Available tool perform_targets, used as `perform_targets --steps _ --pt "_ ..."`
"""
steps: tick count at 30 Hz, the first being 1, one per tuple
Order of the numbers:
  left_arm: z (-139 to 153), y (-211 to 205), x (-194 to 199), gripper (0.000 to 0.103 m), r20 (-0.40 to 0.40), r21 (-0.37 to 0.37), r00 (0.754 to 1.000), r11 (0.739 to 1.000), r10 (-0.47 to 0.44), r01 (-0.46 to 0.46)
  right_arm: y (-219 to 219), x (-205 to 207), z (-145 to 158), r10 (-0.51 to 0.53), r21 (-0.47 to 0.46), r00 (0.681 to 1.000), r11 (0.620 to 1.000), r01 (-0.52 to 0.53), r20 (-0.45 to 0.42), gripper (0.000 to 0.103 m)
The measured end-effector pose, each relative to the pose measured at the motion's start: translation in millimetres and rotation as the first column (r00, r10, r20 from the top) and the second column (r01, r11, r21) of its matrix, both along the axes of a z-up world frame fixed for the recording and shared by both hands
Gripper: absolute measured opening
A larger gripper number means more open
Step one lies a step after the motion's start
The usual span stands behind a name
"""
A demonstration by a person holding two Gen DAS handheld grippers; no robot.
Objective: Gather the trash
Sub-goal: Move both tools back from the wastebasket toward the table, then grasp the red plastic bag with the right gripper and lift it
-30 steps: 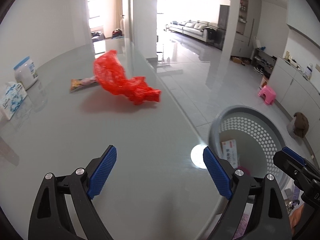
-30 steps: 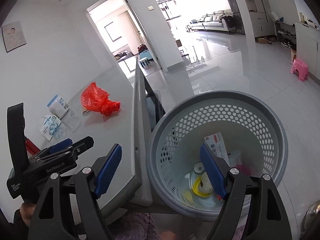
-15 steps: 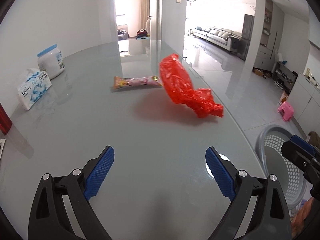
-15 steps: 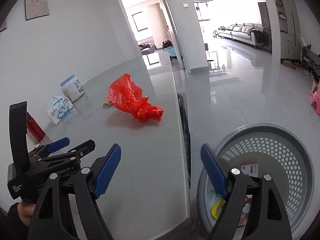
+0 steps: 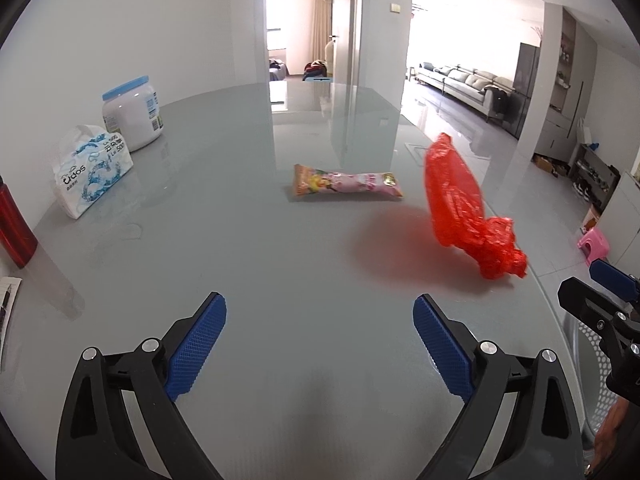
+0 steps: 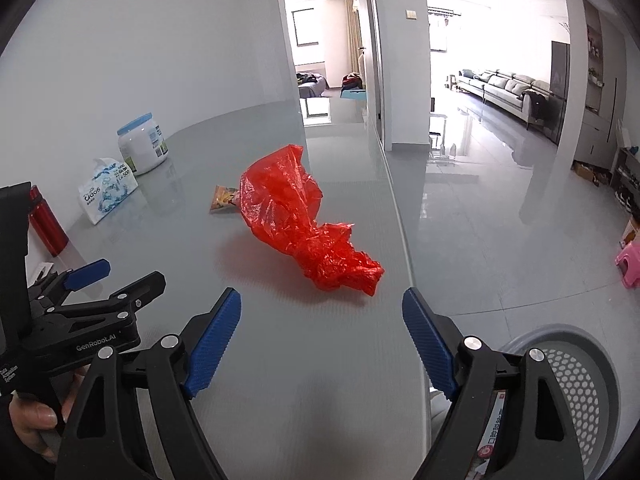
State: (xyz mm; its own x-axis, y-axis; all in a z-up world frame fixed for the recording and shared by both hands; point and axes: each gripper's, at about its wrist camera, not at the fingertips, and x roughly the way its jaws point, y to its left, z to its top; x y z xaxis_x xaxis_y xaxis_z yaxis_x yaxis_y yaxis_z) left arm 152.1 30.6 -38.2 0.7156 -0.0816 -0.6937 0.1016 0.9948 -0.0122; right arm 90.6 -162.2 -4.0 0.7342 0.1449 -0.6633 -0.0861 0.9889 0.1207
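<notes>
Two trash items left on tabletop (image 5: 280, 280): red plastic bag (image 6: 304, 224), snack wrapper (image 5: 346, 186). Basket (image 6: 576, 376) holds some already. Our left claw (image 5: 320, 348) and right claw (image 6: 322, 340) both opening, nothing between.

On the table (image 5: 248, 264), the plastic bag (image 5: 464, 208) lies near the right edge, the snack packet (image 5: 346, 183) just behind it; tissues (image 5: 90, 170) and jar (image 5: 130, 112) line the left edge.

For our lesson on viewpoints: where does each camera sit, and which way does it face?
Left wrist: on the left gripper, looking down across the table at a wrapper; its jaws are opening, empty.
Right wrist: on the right gripper, facing a red bag; jaws opening, empty.
Shared: bag, wrapper, jar, basket.
</notes>
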Motion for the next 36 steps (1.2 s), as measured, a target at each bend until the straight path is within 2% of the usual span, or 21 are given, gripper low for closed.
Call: perform_targets --steps 9,17,27,36 --pt "-2 21 17 0.093 0.001 0.010 0.999 0.999 0.046 -0.046 24 36 -4 0.022 -0.114 1.000 0.993 -0.021 0.008 0.083" --pt "3 34 16 0.094 0.024 0.029 0.998 0.997 0.065 -0.065 36 73 -17 0.029 -0.174 0.999 0.984 -0.034 -0.031 0.083" --pt "4 43 18 0.095 0.019 0.003 0.997 0.997 0.077 -0.077 59 100 -30 0.053 -0.274 0.997 0.959 -0.069 -0.064 0.083" --pt "4 44 17 0.095 0.017 -0.013 0.997 0.997 0.072 -0.072 65 118 -40 0.051 -0.272 0.994 0.959 -0.074 -0.094 0.081"
